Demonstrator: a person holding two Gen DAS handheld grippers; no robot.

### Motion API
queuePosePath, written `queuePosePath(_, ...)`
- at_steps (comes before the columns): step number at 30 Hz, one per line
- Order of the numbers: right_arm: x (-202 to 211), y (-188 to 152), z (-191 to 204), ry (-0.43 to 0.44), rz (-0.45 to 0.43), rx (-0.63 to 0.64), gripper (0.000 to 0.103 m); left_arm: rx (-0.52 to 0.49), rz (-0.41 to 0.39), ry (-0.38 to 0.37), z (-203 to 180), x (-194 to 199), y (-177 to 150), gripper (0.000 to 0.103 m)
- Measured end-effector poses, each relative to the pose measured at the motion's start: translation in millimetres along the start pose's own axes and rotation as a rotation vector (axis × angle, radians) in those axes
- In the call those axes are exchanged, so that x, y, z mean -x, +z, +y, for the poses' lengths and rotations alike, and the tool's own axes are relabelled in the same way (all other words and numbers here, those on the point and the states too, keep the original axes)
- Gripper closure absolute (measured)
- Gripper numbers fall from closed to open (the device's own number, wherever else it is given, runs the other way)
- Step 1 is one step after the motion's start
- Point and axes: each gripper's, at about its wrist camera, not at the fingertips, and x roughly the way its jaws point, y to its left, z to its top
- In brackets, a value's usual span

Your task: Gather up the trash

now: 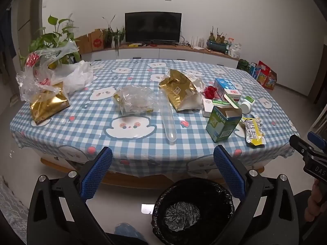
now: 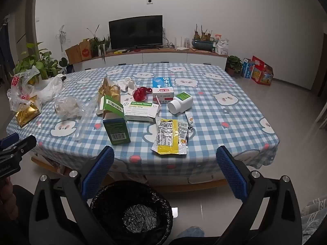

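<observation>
Both tools are held wide apart and empty, the left tool (image 1: 162, 170) and the right tool (image 2: 165, 171), short of the table (image 2: 214, 122). Trash is spread over the table: a green carton (image 2: 117, 129), a yellow wrapper (image 2: 171, 136), gold bags (image 1: 179, 90). A black-lined bin (image 2: 130, 212) stands on the floor below.

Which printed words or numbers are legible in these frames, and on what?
"Acarbose Tablets": white pill box.
"DAS": right gripper, seen from the left wrist view; rest cut off.
Blue box: large white characters, not readable.
Yellow packet, green carton, white bottle: print too small.
</observation>
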Motion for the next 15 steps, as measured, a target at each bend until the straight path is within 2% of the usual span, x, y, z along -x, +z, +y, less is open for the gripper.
queuePosePath(7, 0.2, 0.8, 0.8, 0.008, 0.011, -0.008, 0.008, -0.008, 0.037, -0.008, -1.4, -9.0, -1.5, 0.006)
queuePosePath(15, -2.8, -1.7, 0.7, 0.016, 0.017, -0.015, 0.008, -0.006, 0.034, -0.008, -3.7, -9.3, -3.4, 0.006)
